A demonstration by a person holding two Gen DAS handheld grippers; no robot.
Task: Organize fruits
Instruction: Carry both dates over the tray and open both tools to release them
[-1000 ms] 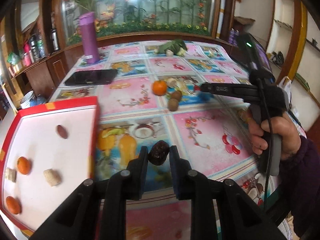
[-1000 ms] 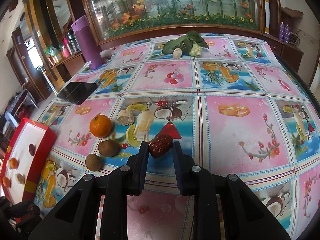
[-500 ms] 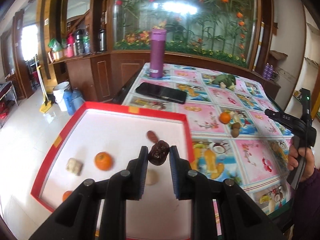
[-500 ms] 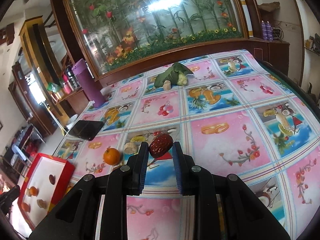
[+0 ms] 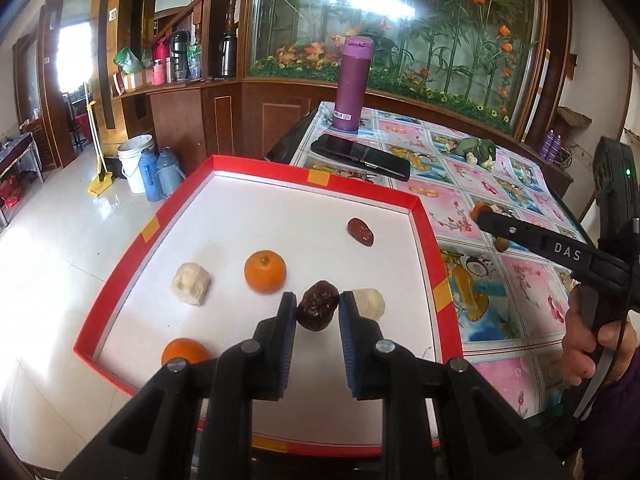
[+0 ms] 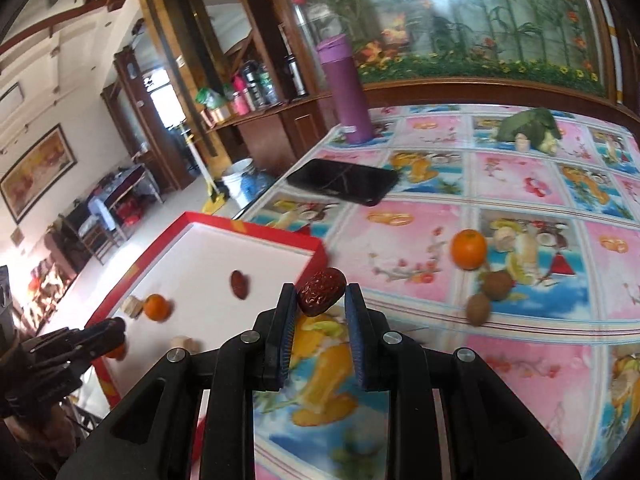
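Both grippers carry dates: the left gripper (image 5: 318, 312), clamping a dark date (image 5: 318, 311), has swung over the red tray (image 5: 430, 240); the right gripper (image 6: 320, 300), pinching a red date (image 6: 321, 291), follows.

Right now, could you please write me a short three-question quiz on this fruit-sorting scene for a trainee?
1. True or false: both grippers hold a red date.
2. How many oranges lie in the red tray?
3. Which stands upright on the table: A) black phone B) purple bottle C) green vegetable?

Key
1. True: the left gripper and the right gripper each clamp a red date.
2. Two.
3. B, the purple bottle.
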